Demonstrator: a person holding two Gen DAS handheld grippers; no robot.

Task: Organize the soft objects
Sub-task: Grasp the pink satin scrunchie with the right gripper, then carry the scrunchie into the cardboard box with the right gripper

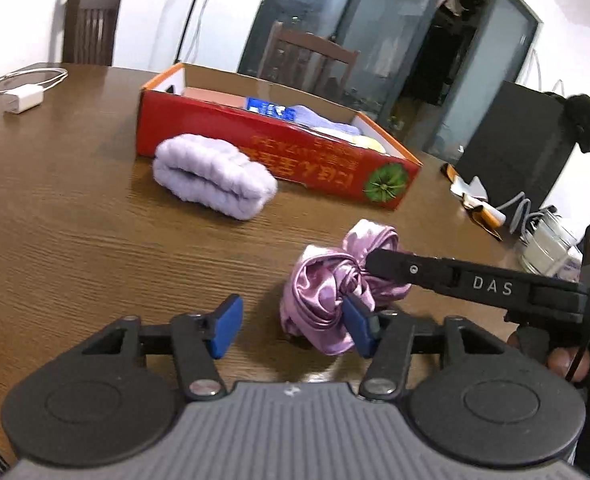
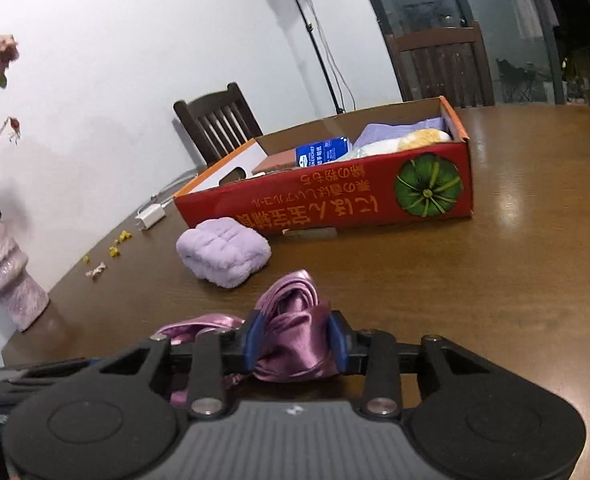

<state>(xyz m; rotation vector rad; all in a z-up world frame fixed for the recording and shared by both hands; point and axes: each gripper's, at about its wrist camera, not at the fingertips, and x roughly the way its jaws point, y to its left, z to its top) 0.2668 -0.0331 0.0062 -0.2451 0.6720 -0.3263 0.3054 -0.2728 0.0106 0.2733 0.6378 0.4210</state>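
Observation:
A pink satin cloth [image 1: 327,292] lies bunched on the brown table [image 1: 75,220]. My right gripper [image 2: 297,340] is shut on this pink satin cloth [image 2: 291,332]; its finger shows in the left wrist view [image 1: 435,276] reaching in from the right. My left gripper [image 1: 295,326] is open, and its right pad touches the cloth's near side. A folded lilac fluffy towel [image 1: 213,178] lies in front of the red cardboard box [image 1: 279,152]. The towel [image 2: 223,252] and box [image 2: 335,204] also show in the right wrist view. The box holds a blue packet [image 2: 321,152], purple cloth and a yellow soft thing.
A white charger with cable [image 1: 23,98] and yellow crumbs lie at the far left. A pink vase with flowers [image 2: 7,276] stands at the table's edge. Wooden chairs [image 1: 91,24] stand behind the table. Cables, papers and a glass jar [image 1: 551,244] sit at the right.

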